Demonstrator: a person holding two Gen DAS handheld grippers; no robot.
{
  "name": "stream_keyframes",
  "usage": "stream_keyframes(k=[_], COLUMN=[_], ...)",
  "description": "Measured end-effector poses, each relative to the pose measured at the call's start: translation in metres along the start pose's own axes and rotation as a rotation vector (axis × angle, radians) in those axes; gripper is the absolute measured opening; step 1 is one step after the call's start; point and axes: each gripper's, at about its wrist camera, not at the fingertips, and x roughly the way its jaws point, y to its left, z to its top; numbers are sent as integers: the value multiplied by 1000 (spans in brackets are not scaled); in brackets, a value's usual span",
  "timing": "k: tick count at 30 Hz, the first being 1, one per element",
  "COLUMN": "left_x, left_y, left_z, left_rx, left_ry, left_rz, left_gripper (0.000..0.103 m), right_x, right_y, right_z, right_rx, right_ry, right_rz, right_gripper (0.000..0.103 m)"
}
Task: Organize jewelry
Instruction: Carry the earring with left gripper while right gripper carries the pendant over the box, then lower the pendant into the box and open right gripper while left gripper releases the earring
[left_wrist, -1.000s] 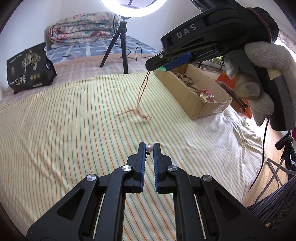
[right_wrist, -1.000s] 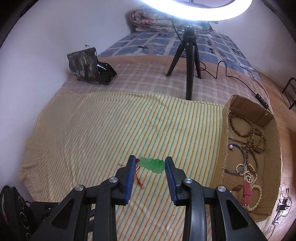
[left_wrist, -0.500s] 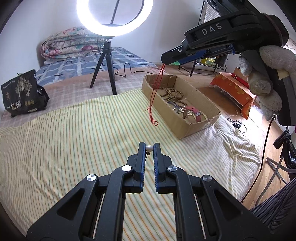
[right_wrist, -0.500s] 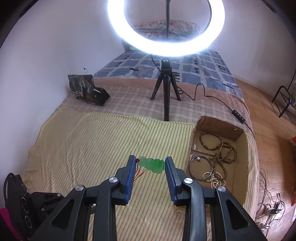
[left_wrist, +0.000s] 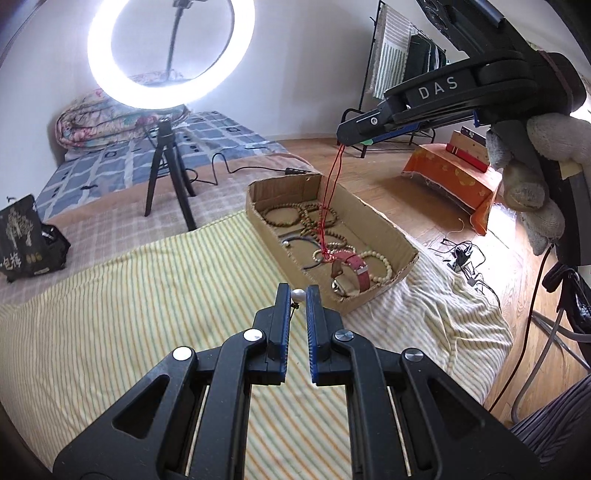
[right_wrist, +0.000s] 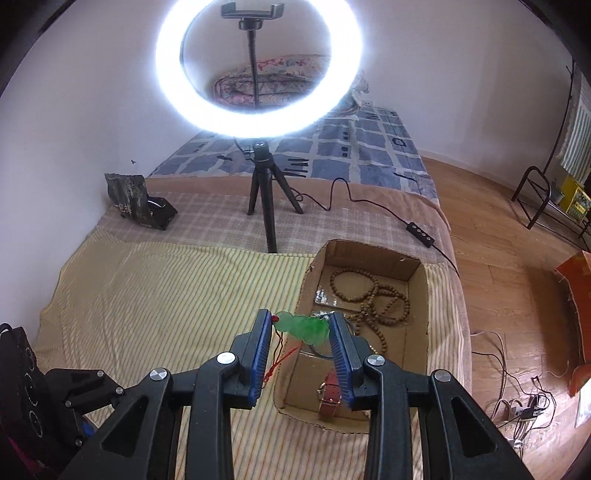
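My left gripper (left_wrist: 298, 295) is shut on a small pearl (left_wrist: 298, 294), held above the striped cloth just short of the cardboard box (left_wrist: 373, 301). My right gripper (right_wrist: 302, 325) is shut on a green jade pendant (right_wrist: 303, 327) and holds it high over the box's left wall (right_wrist: 303, 295). The pendant's red cord (left_wrist: 330, 206) hangs down into the box and reaches the jewelry there. In the left wrist view the right gripper (left_wrist: 351, 130) is up at the right. The box holds wooden bead strands (right_wrist: 373, 295), pale bead bracelets (left_wrist: 376, 260) and a red-strapped watch (left_wrist: 352, 267).
A lit ring light on a black tripod (right_wrist: 264, 192) stands behind the box, its cable (right_wrist: 369, 203) trailing right. A black bag (right_wrist: 138, 201) lies at the far left. The yellow striped cloth (left_wrist: 147, 302) covers the bed. Wooden floor and cables (left_wrist: 461, 254) lie right.
Both grippers have moved right and up toward the box. The pendant's red cord, which hung beside the box, now dangles inside it. Both holds are unchanged.
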Motion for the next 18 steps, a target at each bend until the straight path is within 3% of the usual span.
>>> stream_keyframes(k=[18], left_x=[65], left_y=[-40], left_z=[31], left_rx=[44], left_ry=[18], left_rz=[-17], left_gripper=[6], right_x=[24], right_y=[-72], right_z=[-10], right_rx=[103], right_ry=[4], right_rz=[-52], right_gripper=[32])
